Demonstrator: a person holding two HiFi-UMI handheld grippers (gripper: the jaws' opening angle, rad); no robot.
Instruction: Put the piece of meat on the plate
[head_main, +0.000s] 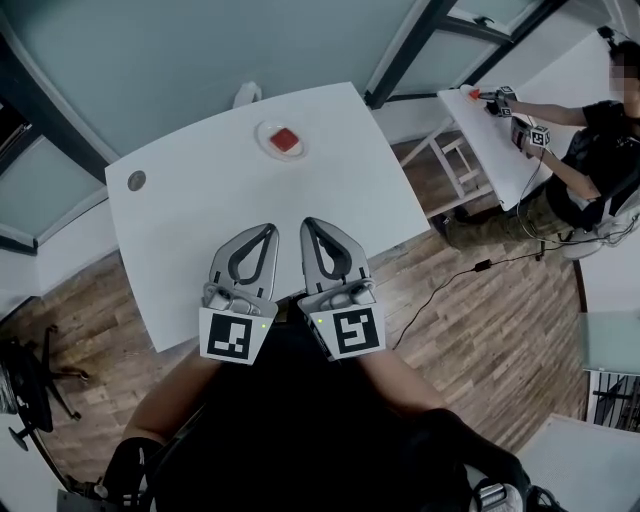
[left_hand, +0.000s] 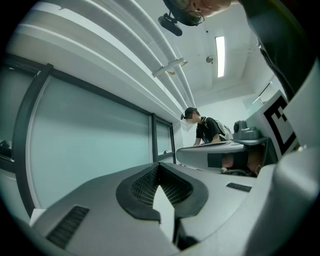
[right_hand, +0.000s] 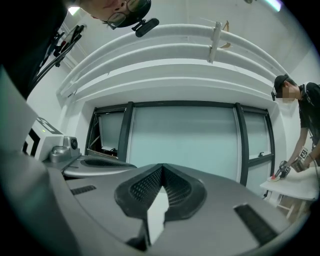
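A red piece of meat (head_main: 285, 138) lies on a small white plate (head_main: 268, 144) near the far side of the white table (head_main: 200, 220). My left gripper (head_main: 270, 229) and right gripper (head_main: 309, 222) hover side by side over the table's near edge, well short of the plate and pointing level toward it. Both are shut with nothing between the jaws. In the left gripper view the left gripper (left_hand: 159, 167) has its jaws meeting at the tip. The right gripper (right_hand: 162, 167) looks the same in the right gripper view. Neither gripper view shows the plate.
A grey round disc (head_main: 137, 181) sits at the table's left corner and a white object (head_main: 247, 94) at its far edge. At the right, a person (head_main: 595, 150) works at a second white table (head_main: 490, 140). A cable (head_main: 450, 280) crosses the wooden floor.
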